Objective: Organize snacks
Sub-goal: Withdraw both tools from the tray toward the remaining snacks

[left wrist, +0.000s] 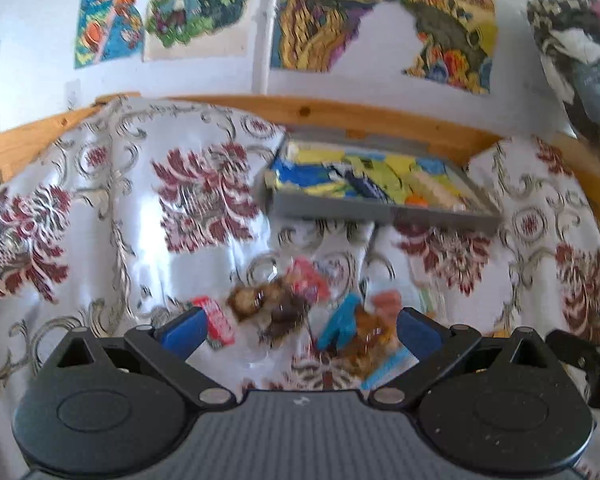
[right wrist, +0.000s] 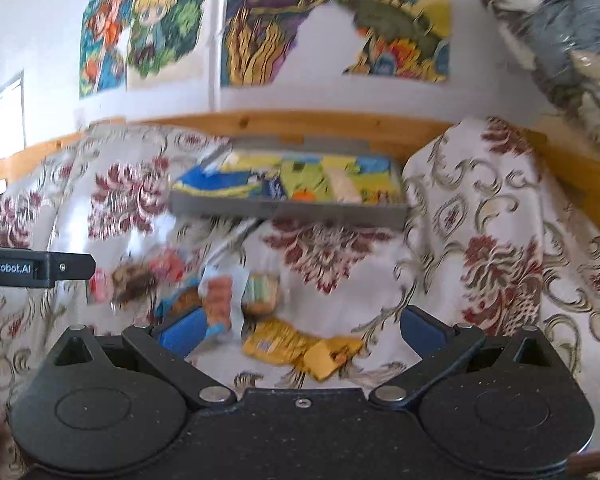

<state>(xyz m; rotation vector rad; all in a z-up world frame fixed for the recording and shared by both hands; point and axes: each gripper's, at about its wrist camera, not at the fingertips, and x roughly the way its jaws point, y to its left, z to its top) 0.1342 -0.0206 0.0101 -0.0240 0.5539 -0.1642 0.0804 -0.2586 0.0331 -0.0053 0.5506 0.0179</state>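
We are holding the left gripper (left wrist: 300, 330) wide open and empty over loose snacks (left wrist: 276, 308), right gripper (right wrist: 300, 330) gaping empty above yellow packets (right wrist: 300, 348), grey tray (right wrist: 288, 208) sitting beyond.

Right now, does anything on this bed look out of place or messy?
Yes. Several loose snack packets lie scattered on the floral bedspread in front of the grey tray, which already holds other packets. A yellow wrapper nearest the right tongs looks crumpled. Blur hides finer detail.
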